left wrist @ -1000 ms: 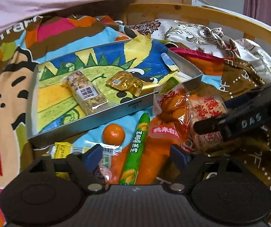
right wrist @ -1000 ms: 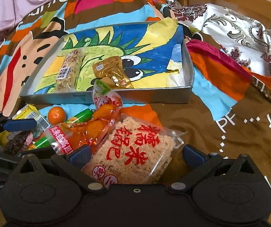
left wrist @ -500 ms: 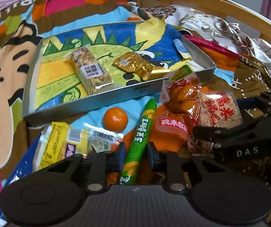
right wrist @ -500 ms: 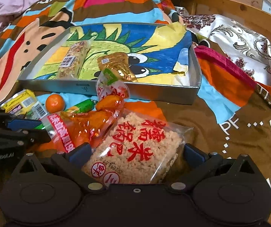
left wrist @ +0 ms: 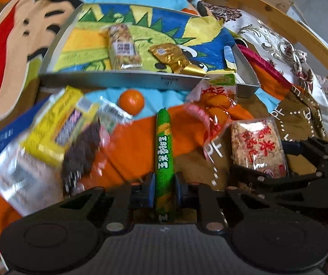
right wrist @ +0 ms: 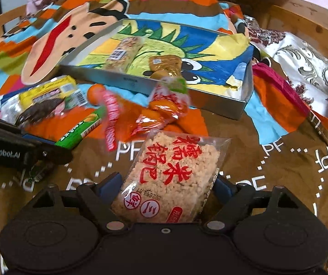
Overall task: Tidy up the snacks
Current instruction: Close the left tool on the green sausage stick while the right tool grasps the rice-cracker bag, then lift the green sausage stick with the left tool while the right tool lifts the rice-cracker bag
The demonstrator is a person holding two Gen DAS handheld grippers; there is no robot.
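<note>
My left gripper [left wrist: 163,190] is clamped on the near end of the green corn sausage [left wrist: 164,153]; the stick runs straight away from me toward the tray. My right gripper [right wrist: 167,190] has its jaws just closing around the rice cracker pack [right wrist: 170,176], blue pads at both side edges of the bag; firm contact I cannot confirm.

Both lie on the patterned blanket [right wrist: 278,171] covering the bed. Beyond the sausage tip: a small orange [left wrist: 131,99], just short of the tray's near wall. Right of the sausage, a red-orange snack bag [left wrist: 214,112], its top edge leaning on the near-right corner of the tray. Left of the sausage, a blurred cluster: yellow packet [left wrist: 56,123], dark snack pack [left wrist: 81,151], clear wrappers.

Metal tray [left wrist: 118,81], lined with a cartoon print, holds a nut bar [left wrist: 122,45] at centre and a gold foil packet [left wrist: 170,56] to its right, apart.
</note>
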